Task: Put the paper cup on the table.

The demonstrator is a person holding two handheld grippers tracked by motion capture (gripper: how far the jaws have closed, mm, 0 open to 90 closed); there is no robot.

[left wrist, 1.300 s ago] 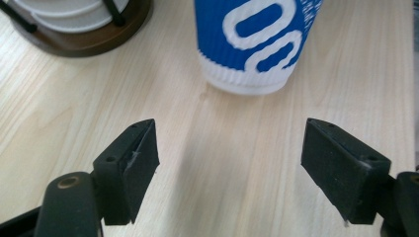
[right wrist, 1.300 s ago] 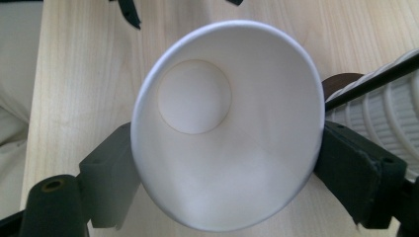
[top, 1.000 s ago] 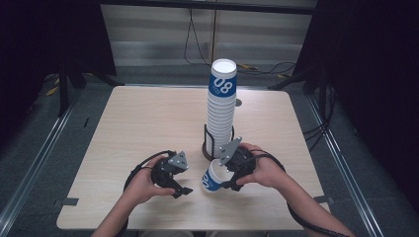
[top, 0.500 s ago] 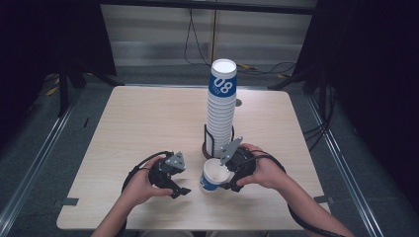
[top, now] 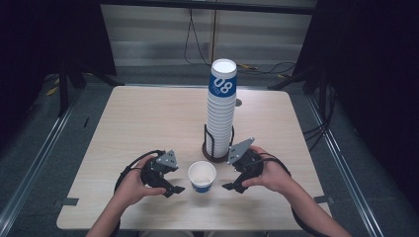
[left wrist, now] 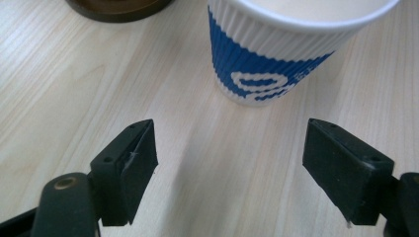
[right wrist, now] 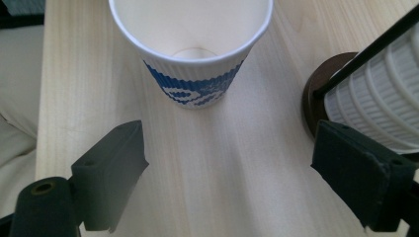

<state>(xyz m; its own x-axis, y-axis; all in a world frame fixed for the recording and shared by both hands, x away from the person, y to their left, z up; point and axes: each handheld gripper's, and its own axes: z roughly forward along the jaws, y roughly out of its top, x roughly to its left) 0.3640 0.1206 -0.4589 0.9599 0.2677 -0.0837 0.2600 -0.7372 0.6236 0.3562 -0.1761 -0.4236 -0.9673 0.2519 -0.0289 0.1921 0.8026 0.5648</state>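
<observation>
A white paper cup (top: 202, 176) with a blue band stands upright and empty on the wooden table (top: 148, 123), between my two grippers. In the high view my left gripper (top: 174, 189) lies just left of it and my right gripper (top: 231, 186) just right of it. The left gripper view has the cup (left wrist: 276, 54) beyond the left gripper (left wrist: 232, 136); its jaws have just been opening, with nothing between them. In the right gripper view the cup (right wrist: 192, 59) stands ahead of the right gripper (right wrist: 230, 136), which is open and apart from it.
A tall stack of the same cups (top: 222, 113) rises from a dark wire holder (top: 215, 154) just behind the right gripper, and its ribbed side (right wrist: 375, 103) is close to the right jaw. The table's front edge is near both hands.
The right gripper held the cup tilted a second ago; it has let go and drawn back to the right. The cup now stands upright on the table. The left gripper stayed put.
</observation>
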